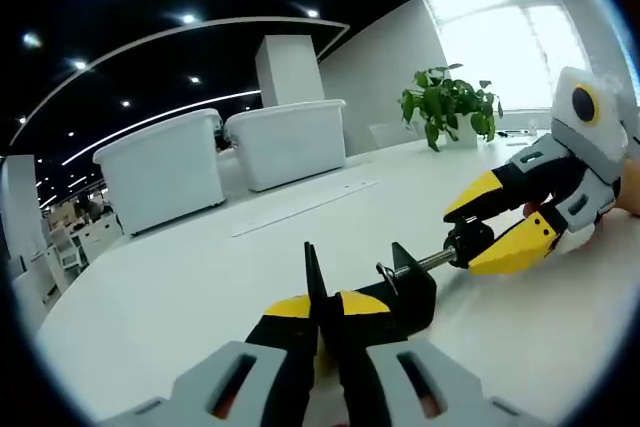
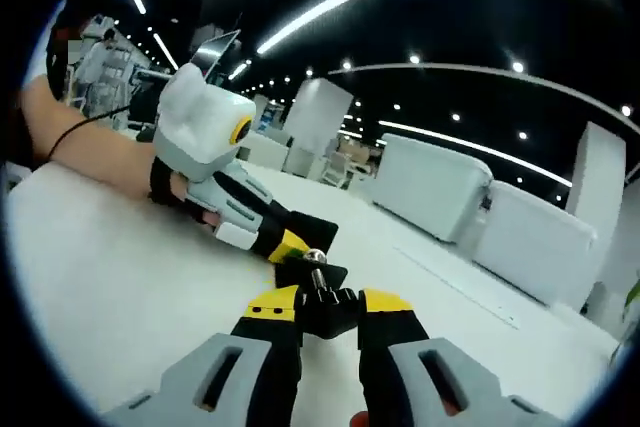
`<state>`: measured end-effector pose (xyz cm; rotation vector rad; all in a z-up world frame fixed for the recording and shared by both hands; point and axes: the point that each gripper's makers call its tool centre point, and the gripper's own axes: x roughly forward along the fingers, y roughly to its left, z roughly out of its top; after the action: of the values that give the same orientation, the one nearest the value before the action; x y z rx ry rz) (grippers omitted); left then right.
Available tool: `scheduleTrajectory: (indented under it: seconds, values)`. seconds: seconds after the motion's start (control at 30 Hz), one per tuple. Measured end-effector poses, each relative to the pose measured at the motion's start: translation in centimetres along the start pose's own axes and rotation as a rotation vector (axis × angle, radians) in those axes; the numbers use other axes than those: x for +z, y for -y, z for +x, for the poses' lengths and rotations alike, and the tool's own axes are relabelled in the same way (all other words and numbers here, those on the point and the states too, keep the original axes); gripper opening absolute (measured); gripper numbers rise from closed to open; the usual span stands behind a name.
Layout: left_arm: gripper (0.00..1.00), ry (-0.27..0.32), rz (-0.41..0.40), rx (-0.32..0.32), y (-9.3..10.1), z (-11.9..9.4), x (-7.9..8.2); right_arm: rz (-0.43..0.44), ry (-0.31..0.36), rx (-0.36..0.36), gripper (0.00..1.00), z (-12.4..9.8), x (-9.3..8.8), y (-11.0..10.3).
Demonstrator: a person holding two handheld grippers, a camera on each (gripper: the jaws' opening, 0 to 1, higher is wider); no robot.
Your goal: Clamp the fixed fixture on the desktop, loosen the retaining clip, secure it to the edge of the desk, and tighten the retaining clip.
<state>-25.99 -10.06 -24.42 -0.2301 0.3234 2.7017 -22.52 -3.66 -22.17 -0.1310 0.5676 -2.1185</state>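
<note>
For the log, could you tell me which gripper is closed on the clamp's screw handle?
The right gripper: it holds the screw's handle end; the left gripper grips the clamp body.

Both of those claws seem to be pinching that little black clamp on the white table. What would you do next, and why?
Probably turn the screw handle with the right gripper to loosen it: the left gripper is shut on the black clamp, steadying its body, and the clamp sits on the white table, away from any edge.

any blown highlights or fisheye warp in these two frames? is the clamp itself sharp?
Left gripper view: window blown out white; ceiling light strips bow with fisheye; clamp fairly sharp, held by the left gripper, right gripper on its screw. Right gripper view: ceiling strips curve strongly; clamp dark, detail hard to read; white desk bright, not clipped.
</note>
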Motion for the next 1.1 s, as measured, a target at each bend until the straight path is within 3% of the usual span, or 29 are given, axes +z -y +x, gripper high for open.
scheduleTrajectory:
  seconds: [0.3,0.37,0.5,0.67,0.73,0.9,1.1]
  values:
    - [0.07,0.001,0.002,0.003,0.0,0.0,0.0,0.026,0.003,-0.007,0.21,-0.2,0.3,-0.4]
    - [0.07,0.002,0.004,0.004,0.0,0.0,0.0,0.162,-0.010,-0.005,0.22,-0.2,0.0,-0.2]
    - [0.07,0.001,0.003,0.000,0.1,0.0,0.0,0.341,-0.030,0.004,0.26,-0.6,-0.3,0.4]
    - [0.07,0.002,0.003,-0.002,0.1,-0.1,0.0,0.509,0.019,0.035,0.28,-1.1,0.6,0.9]
    - [0.07,0.002,0.003,-0.002,0.1,-0.1,0.0,0.602,-0.013,0.060,0.26,-1.2,0.3,0.7]
    - [0.07,0.002,0.003,-0.003,0.2,-0.2,0.0,0.554,-0.081,0.069,0.27,-0.7,-1.0,0.0]
    - [0.07,0.002,0.004,-0.003,0.1,-0.1,0.0,0.546,-0.105,0.059,0.25,-0.5,-1.5,0.2]
